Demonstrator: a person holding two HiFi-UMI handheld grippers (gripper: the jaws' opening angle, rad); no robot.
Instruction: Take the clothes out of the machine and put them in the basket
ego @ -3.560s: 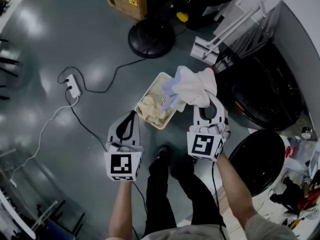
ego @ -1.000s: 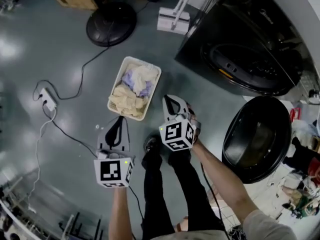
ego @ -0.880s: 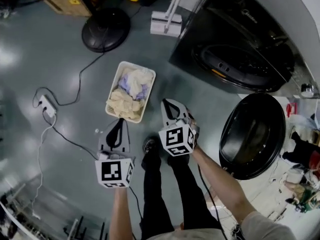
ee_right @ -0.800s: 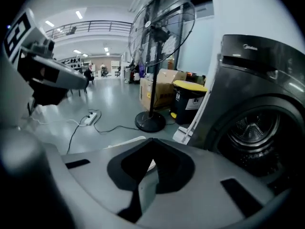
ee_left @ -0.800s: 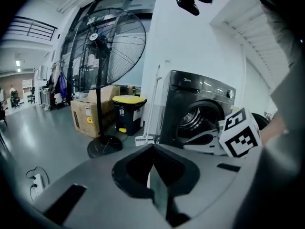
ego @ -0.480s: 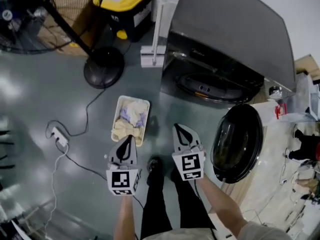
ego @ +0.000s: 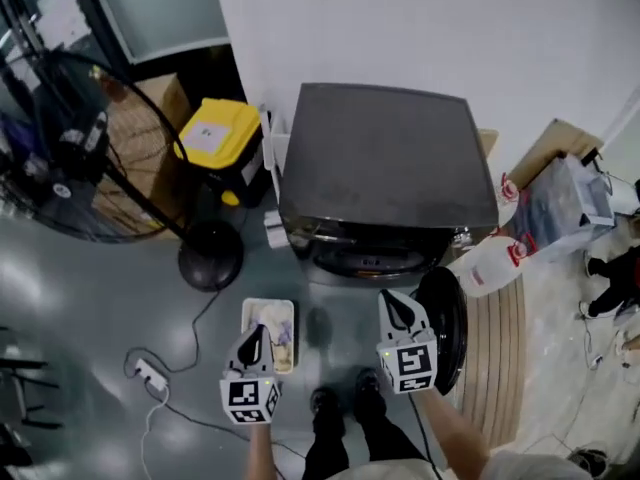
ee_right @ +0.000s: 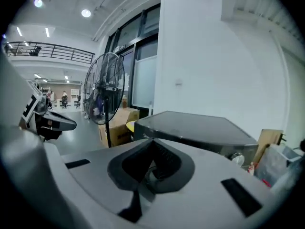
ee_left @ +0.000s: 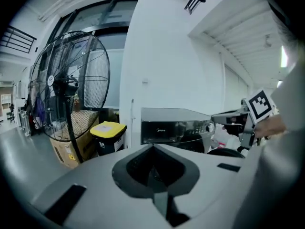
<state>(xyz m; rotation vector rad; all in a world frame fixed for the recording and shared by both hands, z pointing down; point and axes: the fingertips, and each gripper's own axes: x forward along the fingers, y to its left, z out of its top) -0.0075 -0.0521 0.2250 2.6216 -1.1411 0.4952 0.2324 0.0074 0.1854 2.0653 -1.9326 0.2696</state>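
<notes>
Done so far: we see clothes (ego: 278, 320) lying in the basket (ego: 270, 303), which stands on the floor just in front of the washing machine (ego: 385, 163), toward its left corner.
Left to do: the door (ego: 452, 313) hangs open at the machine's front right. No view looks into the drum, so we cannot tell whether anything remains inside. We judge the task near its end.
Left gripper (ego: 256, 331): in front of the machine, over the basket's near edge. Its jaws are closed together with nothing between them.
Right gripper (ego: 389, 299): in front of the machine, beside the open door. Its jaws are pressed together and empty.
Head view alone: we get the basket, its load and the open door from above.
Left gripper view alone: we get the machine's control panel face-on, with the fan (ee_left: 71, 87) and yellow-lidded bin (ee_left: 108, 130) to the machine's left.
Right gripper view alone: we get the machine's dark lid seen low across its top.
</notes>
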